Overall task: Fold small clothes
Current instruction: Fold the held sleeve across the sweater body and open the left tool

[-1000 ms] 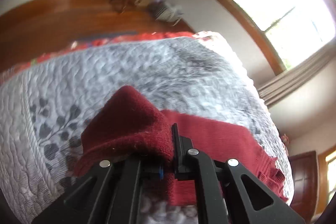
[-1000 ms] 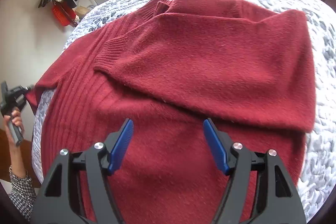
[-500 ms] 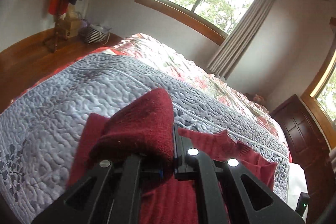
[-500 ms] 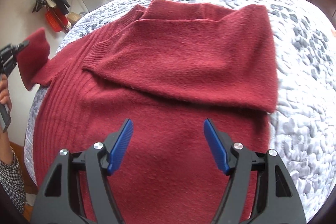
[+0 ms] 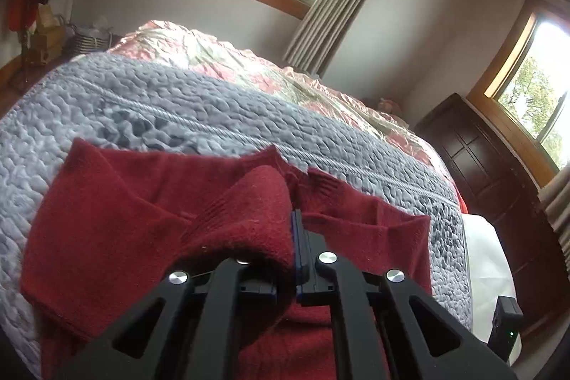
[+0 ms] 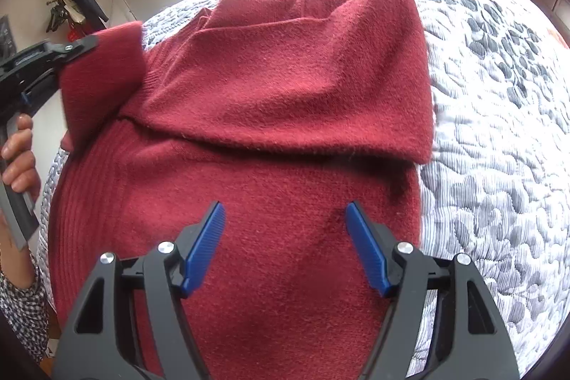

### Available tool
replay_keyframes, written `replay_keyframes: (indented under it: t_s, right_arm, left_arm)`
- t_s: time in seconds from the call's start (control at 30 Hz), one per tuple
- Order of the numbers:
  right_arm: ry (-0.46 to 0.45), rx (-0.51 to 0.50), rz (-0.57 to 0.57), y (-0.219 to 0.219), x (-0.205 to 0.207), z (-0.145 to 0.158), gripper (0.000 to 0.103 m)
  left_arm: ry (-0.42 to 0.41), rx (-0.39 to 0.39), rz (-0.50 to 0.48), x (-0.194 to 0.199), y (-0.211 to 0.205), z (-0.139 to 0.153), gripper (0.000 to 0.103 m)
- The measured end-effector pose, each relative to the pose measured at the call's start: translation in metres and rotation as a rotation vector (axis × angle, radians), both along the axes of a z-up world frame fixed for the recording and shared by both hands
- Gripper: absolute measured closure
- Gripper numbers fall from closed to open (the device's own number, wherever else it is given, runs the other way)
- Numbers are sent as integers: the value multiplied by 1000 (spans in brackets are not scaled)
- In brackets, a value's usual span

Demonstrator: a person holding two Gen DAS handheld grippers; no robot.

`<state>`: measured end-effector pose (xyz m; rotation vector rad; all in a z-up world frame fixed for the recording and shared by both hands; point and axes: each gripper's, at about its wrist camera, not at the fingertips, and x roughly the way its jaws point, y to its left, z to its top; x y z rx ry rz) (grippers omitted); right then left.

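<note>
A dark red knit sweater (image 6: pixel 285 102) lies spread on the grey quilted bed (image 6: pixel 498 116), its right sleeve folded across the chest. My left gripper (image 5: pixel 294 237) is shut on the left sleeve's cuff (image 5: pixel 249 212), holding it lifted above the sweater body (image 5: pixel 117 205). From the right wrist view that left gripper (image 6: pixel 87 43) shows at the far left with the sleeve (image 6: pixel 103 73) draped from it. My right gripper (image 6: pixel 285 230) hovers open over the sweater's lower body, nothing between its blue pads (image 6: pixel 205 244).
A person's hand (image 6: pixel 19 152) and checked sleeve hold the left gripper's handle. A floral bedspread (image 5: pixel 221 59) lies beyond the quilt. A dark wooden cabinet (image 5: pixel 491 173) stands right of the bed, a coat stand (image 6: pixel 67 6) by the left wall.
The left gripper has lifted the sleeve cuff from the bed's edge and carried it up and inward over the sweater. The right gripper stayed open and drew back slightly.
</note>
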<state>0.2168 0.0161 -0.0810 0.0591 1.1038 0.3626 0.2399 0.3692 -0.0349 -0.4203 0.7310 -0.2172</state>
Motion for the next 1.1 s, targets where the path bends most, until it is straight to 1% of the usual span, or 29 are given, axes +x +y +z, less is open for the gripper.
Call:
replay_keyframes:
  t_s: [0.07,0.17,0.2,0.3,0.37,0.4,0.43,0.47,0.5,0.53,0.6,0.63,0.67,0.7,0.73,0.8,0.83,0.87,0.93,1.0,1.03,1.07,1.1]
  right_arm:
    - [-1,-4,-1,0,-1,-2,33]
    - [2,-2,2,-2,-1,-4,31]
    - [5,-5,2,-1,-1,-5,31]
    - [9,-13,5,2,1,-7,30]
    - [10,-21,7,6,4,-9,28]
    - [11,-23,9,8,4,-10,28]
    - [12,-27,10,9,5,-10,28]
    - [14,-30,10,9,7,-9,28]
    - [15,-30,9,10,8,-9,28]
    - [16,-29,8,11,8,-8,28]
    - [14,-31,4,11,10,-4,28]
    - [9,-36,2,12,10,-1,28]
    - [4,-41,4,15,10,2,28]
    - [-1,-44,10,19,11,7,28]
    - [-6,-46,20,24,11,11,28]
    - [-17,-56,45,39,15,21,28]
    - [-23,-61,58,49,18,26,28]
    - [-32,-66,76,60,21,31,28]
    - [-56,-75,121,84,27,42,28]
    - [-70,-78,157,107,30,48,28]
    - [-73,-69,181,117,32,51,28]
    - [-73,-58,202,126,35,52,29]
    - [-73,-53,221,136,37,53,29]
  left_arm:
    - [27,0,-30,5,-16,-14,97]
    - [72,30,-69,12,-35,-36,95]
    - [98,42,-82,16,-39,-44,93]
    - [181,46,-123,25,-46,-70,87]
    - [195,50,-140,26,-45,-78,85]
    - [195,49,-150,24,-45,-77,84]
    - [196,43,-161,21,-43,-74,76]
    - [206,16,-184,17,-39,-69,67]
    - [222,-21,-208,12,-34,-65,46]
    - [245,-80,-229,4,-25,-61,30]
    - [271,-138,-225,-13,-4,-54,29]
    - [282,-145,-219,-18,5,-50,29]
    - [277,-155,-199,-26,20,-45,29]
    - [257,-145,-162,-33,37,-39,29]
    - [247,-110,-122,-36,49,-35,29]
    - [224,3,-5,-36,80,-26,29]
    - [220,33,31,-34,91,-25,30]
    - [237,73,70,-28,102,-26,31]
    - [265,102,87,-15,115,-33,35]
    - [320,137,84,-2,123,-49,37]
    - [371,138,73,6,127,-63,40]
    - [406,128,71,11,131,-74,41]
    - [415,123,71,12,133,-81,43]
